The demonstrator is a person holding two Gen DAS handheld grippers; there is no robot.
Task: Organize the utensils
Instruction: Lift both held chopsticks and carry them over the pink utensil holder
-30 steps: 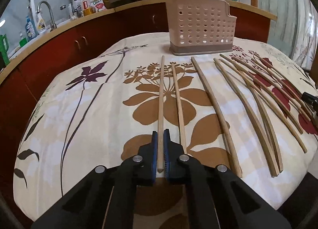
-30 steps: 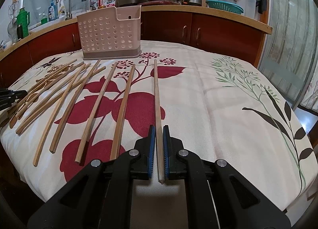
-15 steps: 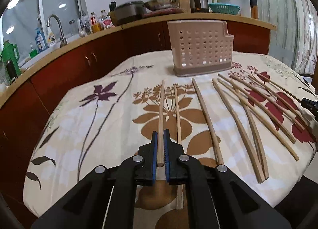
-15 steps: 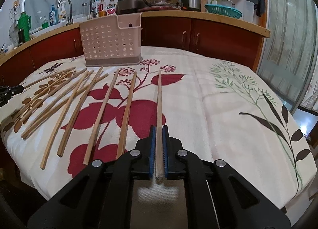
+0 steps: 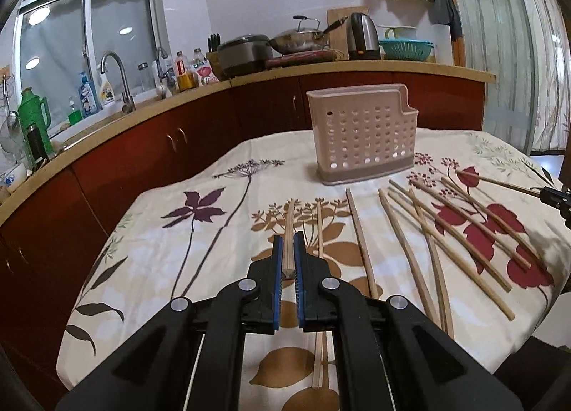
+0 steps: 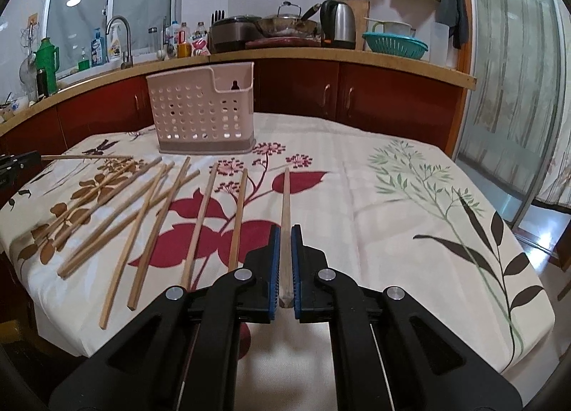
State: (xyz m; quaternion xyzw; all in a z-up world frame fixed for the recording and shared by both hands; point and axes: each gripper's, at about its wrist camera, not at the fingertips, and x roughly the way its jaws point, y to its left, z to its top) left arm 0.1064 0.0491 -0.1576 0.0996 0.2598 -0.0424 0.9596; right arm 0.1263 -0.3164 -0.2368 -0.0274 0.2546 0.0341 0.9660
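The left gripper (image 5: 289,250) is clamping one chopstick (image 5: 289,222). The right gripper (image 6: 285,247) is clamping another chopstick (image 6: 285,204), near the perforated utensil holder (image 6: 201,115).

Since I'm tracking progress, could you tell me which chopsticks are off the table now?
Only two: the chopstick clamped in the left gripper and the one in the right gripper.

My left gripper (image 5: 289,243) sits low centre, jaws clamped on a chopstick (image 5: 288,232); my right gripper (image 6: 284,236) likewise.
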